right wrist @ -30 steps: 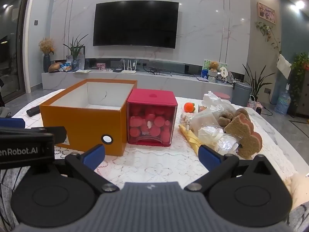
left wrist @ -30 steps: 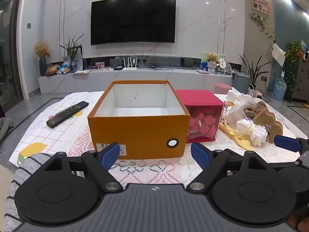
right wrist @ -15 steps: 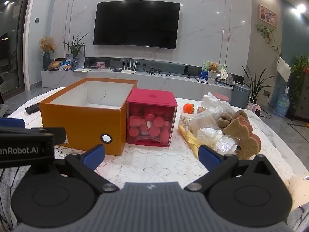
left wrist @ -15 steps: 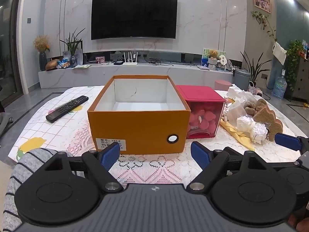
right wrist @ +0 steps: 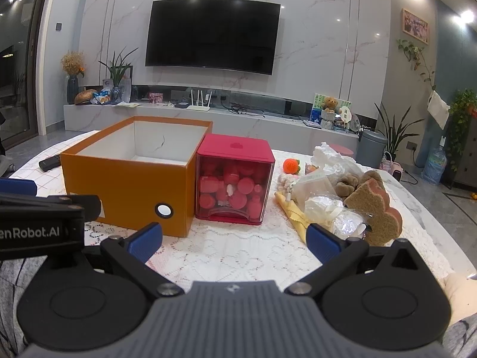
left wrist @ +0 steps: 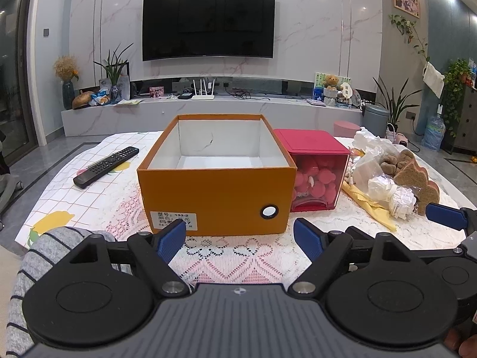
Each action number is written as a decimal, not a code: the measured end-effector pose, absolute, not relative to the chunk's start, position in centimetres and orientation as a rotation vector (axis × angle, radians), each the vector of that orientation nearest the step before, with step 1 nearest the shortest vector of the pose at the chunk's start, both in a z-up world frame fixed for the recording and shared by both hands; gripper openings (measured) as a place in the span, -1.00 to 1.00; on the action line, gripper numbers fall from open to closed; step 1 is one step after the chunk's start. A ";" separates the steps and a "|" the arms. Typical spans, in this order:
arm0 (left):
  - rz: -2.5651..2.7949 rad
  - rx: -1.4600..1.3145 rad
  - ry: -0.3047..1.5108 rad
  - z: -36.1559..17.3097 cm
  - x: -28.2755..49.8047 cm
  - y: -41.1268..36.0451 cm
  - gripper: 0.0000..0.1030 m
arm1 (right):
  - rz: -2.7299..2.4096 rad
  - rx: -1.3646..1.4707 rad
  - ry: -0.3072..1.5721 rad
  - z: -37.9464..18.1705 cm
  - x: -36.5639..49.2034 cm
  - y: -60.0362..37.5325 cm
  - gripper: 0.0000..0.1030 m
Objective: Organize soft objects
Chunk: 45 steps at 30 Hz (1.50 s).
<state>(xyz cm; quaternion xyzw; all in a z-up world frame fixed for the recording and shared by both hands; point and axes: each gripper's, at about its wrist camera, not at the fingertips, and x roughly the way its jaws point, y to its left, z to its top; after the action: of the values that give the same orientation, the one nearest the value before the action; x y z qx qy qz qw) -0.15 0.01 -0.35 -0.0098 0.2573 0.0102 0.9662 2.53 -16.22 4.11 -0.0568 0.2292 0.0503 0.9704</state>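
An open orange box point(left wrist: 214, 197) point(right wrist: 128, 188) stands on the table with a white, empty inside. To its right lies a pile of soft things: brown cookie-shaped sponges point(left wrist: 417, 179) point(right wrist: 375, 208), white wrapped bundles point(left wrist: 390, 194) point(right wrist: 331, 211), a yellow cloth point(left wrist: 369, 205) point(right wrist: 292, 214), small brown plush pieces point(right wrist: 345, 182) and an orange knitted ball point(right wrist: 290, 166). My left gripper point(left wrist: 240, 237) is open and empty in front of the box. My right gripper point(right wrist: 234, 238) is open and empty, facing the gap between the red container and the pile.
A red lidded container point(left wrist: 313, 167) point(right wrist: 235, 179) full of red pieces stands against the box's right side. A black remote point(left wrist: 105, 166) lies at the left on the tablecloth point(left wrist: 238, 262). The table's right edge point(right wrist: 441, 226) curves past the pile.
Both grippers have risen slightly, so the box and pile sit a little lower in view. Both stay open and empty. Nothing on the table moved.
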 end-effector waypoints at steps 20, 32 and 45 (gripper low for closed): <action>0.027 -0.024 0.537 -0.6 0.1 -0.1 0.87 | 0.099 -0.122 0.478 3.8 2.8 -16.2 0.95; 0.026 -0.026 0.538 -0.6 0.1 -0.1 0.87 | 0.099 -0.125 0.477 3.9 2.7 -16.1 0.95; 0.023 -0.037 0.543 -0.9 0.0 0.0 0.87 | 0.096 -0.136 0.476 3.9 2.8 -16.1 0.95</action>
<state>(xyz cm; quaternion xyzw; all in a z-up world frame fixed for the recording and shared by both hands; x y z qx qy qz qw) 0.03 0.03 -0.93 -0.0180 0.2681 0.0113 0.9632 2.81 -16.08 3.85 -0.0672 0.2354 0.0473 0.9684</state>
